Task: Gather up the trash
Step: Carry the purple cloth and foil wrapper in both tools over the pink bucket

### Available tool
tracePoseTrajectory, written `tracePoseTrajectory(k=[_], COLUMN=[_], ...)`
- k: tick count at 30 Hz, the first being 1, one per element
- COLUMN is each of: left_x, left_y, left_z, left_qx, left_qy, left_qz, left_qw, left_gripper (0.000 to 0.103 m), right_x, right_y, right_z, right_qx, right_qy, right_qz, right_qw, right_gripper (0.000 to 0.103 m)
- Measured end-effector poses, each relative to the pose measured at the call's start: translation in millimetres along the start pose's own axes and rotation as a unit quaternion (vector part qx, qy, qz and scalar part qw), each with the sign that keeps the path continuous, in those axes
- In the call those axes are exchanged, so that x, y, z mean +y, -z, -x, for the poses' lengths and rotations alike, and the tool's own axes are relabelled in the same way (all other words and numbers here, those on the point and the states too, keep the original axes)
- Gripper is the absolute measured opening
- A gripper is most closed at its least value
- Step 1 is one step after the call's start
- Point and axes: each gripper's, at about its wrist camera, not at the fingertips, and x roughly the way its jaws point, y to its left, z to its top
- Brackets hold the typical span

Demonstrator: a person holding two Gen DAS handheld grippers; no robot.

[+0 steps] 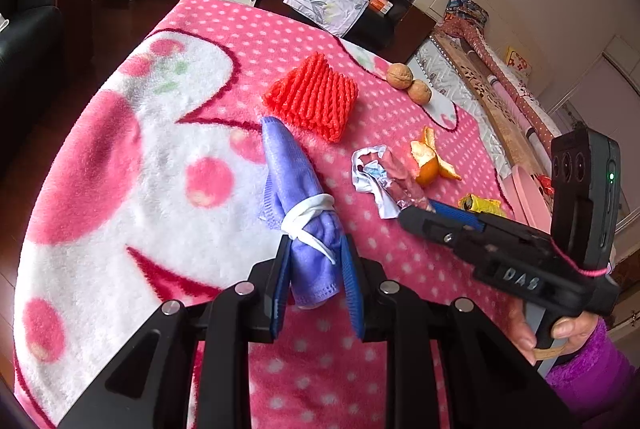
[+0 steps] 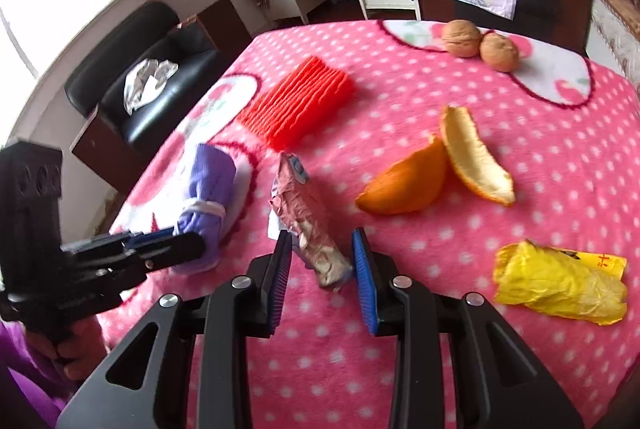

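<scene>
left wrist: left claw (image 1: 316,261) clamped on the rolled purple mask (image 1: 296,189), its far end lying on the pink surface (image 1: 100,189).
right wrist: right claw (image 2: 322,257) straddles the crumpled pink wrapper (image 2: 308,225), pads apart, not clearly pressing.
step: picking up trash.
next: squeeze the wrapper, lift both.

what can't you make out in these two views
- Rolled purple cloth tied with white band: near end hidden behind left gripper fingers, both views.
- Crumpled pink foil wrapper: print blurred, right view; grip unclear.
- Pink tray: hidden behind right gripper, left view.
</scene>
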Motion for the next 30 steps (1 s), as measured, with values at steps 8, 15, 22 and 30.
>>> tracePoseTrajectory(k=[8,15,22,30], left_x=[1.9,-4.5,-18.0,-45.4], left_y=[2.9,4.4,4.0,2.7], left_z=[1.7,6.9,14.9,17.9], left_qx=[-0.001,-0.006,-0.015,-0.019], left_qy=[-0.001,-0.005,-0.007,0.001], left_qz=[-0.001,-0.011,-0.029,-0.056], left_qw=[1.0,0.9999,0.9995,0.9983], left_gripper=[0.024,0.024,0.024,0.024], right_x=[11.4,13.2,17.4,-8.3], right_y=[4.0,9.4,23.0,40.8], right_z=[-0.3,12.6,32.8,77.4], right_qx=[-0.013,-0.025,-0.046,-0.094], right_qy=[0.029,0.027,0.025,0.044], right_qz=[0.021,0.018,0.021,-0.02], right_qw=[0.999,0.999,0.998,0.994], right_gripper=[0.031,0.023,0.021,0.021])
